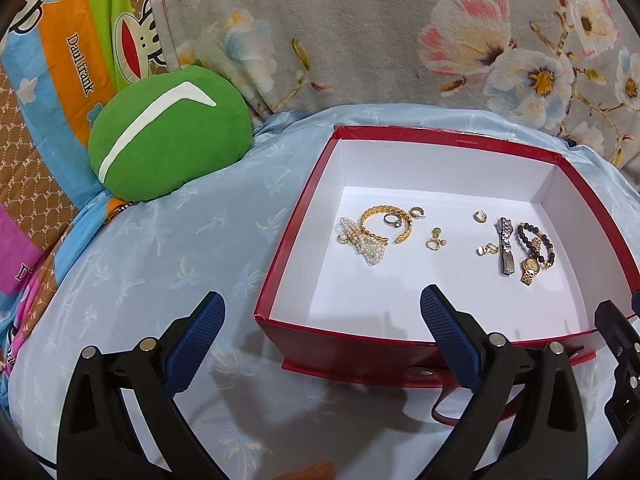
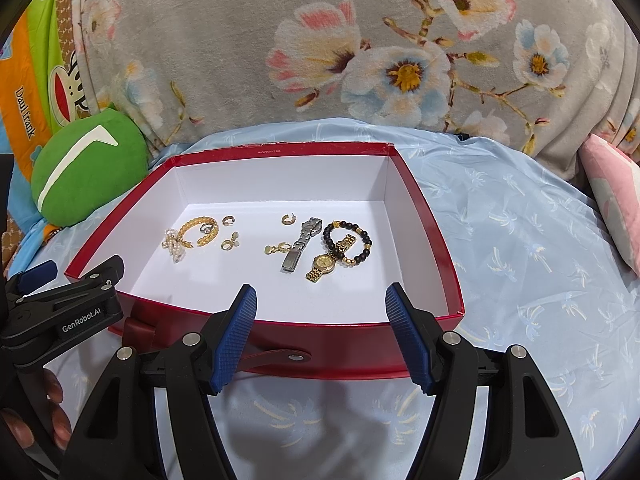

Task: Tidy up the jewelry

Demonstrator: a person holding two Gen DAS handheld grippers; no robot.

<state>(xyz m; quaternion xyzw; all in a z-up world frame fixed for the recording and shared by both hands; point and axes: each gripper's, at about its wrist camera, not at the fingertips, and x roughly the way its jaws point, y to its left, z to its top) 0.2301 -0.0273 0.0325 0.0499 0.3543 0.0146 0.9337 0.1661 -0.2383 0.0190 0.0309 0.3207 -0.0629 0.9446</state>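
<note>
Right wrist view: my right gripper (image 2: 322,336) and left gripper (image 1: 320,344) both gaped wide, empty | gold, pearl and beaded jewelry (image 2: 328,246) lay grouped mid-frame inside red white-lined cardboard box (image 2: 424,208) | sorted or awaiting sorting: couldn't tell.

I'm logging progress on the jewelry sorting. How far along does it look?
All the visible jewelry lies inside the red box: gold bangle and pearl piece to the left, watches and black bead bracelet to the right, small earrings between. Nothing is in hand: left gripper and right gripper hover open. This fits either finished grouping or unsorted pieces.
</note>
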